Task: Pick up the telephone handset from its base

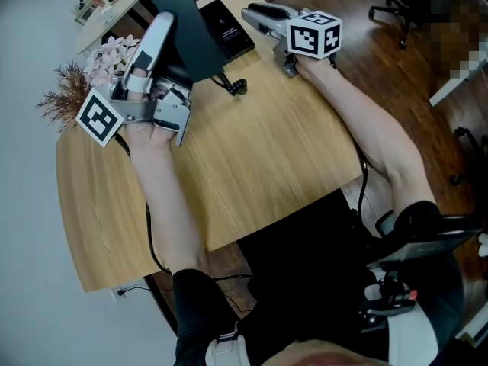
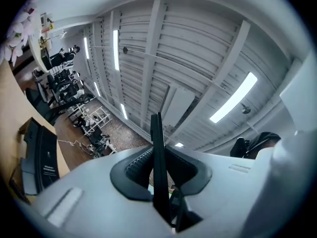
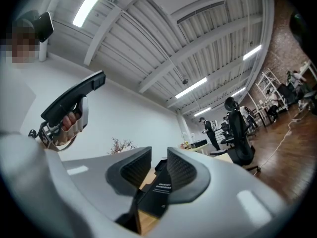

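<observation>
My left gripper (image 1: 156, 33) is raised over the table's far left and shut on the telephone handset (image 1: 187, 29), a thin dark slab. That handset (image 2: 157, 148) stands edge-on between the pads in the left gripper view. From the right gripper view the handset (image 3: 74, 98) shows as a dark bar held high. The black base (image 1: 226, 26) lies flat at the table's far edge. My right gripper (image 1: 255, 15) rests beside the base's right side. The base (image 3: 161, 192) shows through the narrow gap between its jaws, and no pad visibly presses on it.
A black cord (image 1: 232, 86) lies on the wooden table (image 1: 267, 151) near the base. Pale flowers (image 1: 107, 56) and dried twigs (image 1: 65, 90) stand at the far left corner. Office chairs (image 1: 393, 10) stand on the floor to the right.
</observation>
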Demonstrator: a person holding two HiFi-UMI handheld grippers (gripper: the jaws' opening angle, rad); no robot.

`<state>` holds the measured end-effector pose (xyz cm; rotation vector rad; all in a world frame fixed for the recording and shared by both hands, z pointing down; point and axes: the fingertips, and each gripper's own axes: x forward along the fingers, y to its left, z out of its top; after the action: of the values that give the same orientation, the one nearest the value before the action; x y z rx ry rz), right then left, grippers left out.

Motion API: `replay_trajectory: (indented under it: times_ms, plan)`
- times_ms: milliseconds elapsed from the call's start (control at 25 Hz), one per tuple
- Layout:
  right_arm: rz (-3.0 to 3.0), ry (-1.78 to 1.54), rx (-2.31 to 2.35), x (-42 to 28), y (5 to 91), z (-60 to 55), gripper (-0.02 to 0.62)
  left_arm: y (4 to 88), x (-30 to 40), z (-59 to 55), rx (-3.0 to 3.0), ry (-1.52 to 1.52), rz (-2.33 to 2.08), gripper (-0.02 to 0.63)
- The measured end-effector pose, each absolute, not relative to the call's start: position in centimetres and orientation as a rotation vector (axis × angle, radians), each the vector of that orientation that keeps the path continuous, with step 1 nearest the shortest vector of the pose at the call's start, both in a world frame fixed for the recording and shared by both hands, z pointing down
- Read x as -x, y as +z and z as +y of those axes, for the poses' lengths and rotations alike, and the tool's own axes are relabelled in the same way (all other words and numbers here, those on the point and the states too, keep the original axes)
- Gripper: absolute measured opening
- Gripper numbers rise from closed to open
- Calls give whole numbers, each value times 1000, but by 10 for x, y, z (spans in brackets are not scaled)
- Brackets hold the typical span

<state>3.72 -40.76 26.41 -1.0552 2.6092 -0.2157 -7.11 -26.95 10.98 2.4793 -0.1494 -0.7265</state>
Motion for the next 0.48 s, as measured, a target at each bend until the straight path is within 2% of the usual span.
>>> replay_trajectory:
  times_ms: [200, 480]
  plan:
    - [2594, -123, 1029, -30, 246, -401, 72, 89, 82, -250, -2507, -756, -121, 78]
    - [2703, -5, 982, -9, 227, -370, 72, 81, 67, -242, -2466, -775, -96, 77]
